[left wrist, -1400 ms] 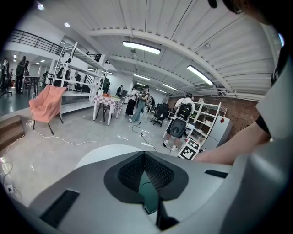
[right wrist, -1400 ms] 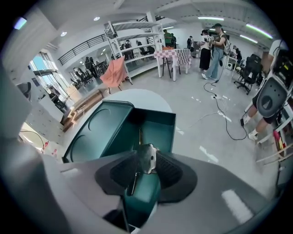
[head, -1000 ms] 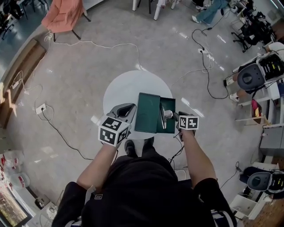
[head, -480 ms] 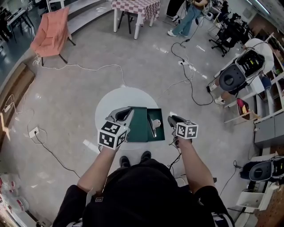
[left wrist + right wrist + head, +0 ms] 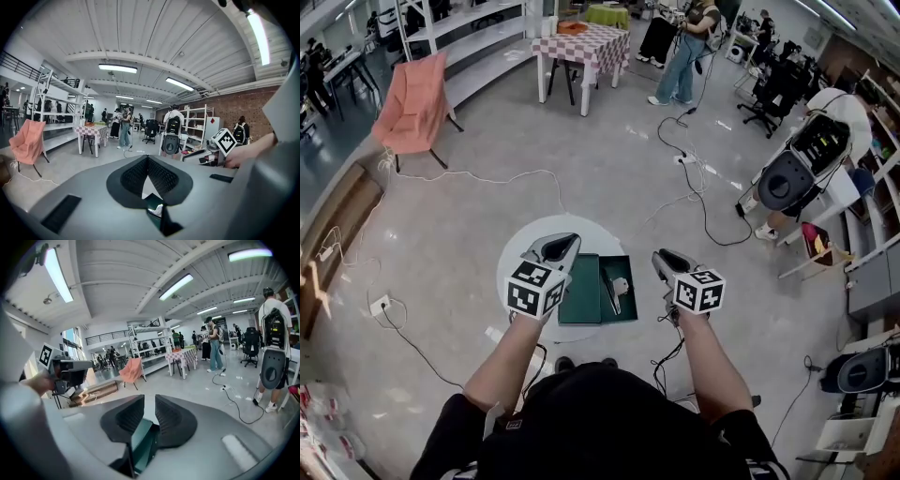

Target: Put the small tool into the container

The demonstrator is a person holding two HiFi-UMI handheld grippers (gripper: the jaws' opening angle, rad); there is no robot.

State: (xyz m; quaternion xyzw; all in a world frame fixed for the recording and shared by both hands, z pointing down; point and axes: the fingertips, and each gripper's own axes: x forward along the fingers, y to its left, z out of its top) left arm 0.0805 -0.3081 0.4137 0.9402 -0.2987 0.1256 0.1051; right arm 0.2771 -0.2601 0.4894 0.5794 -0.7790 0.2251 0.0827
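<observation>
We hold the left hand-held gripper (image 5: 555,249) pressed together and the right hand-held gripper (image 5: 667,262) slightly spread — empty, its jaws just closing. The tool (image 5: 617,289) lies in the green box (image 5: 581,291) at the desk's (image 5: 581,230) right edge.

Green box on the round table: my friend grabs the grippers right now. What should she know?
Left gripper: shut, empty.
Right gripper: jaws a little apart, just been closing, nothing between them.
Neither touches the green container, which sits open on the round table with its lid flipped to the left.
Small tool: lying inside the container.
Done: tool is in.
Left: probably nothing, unless the lid should be closed.
</observation>
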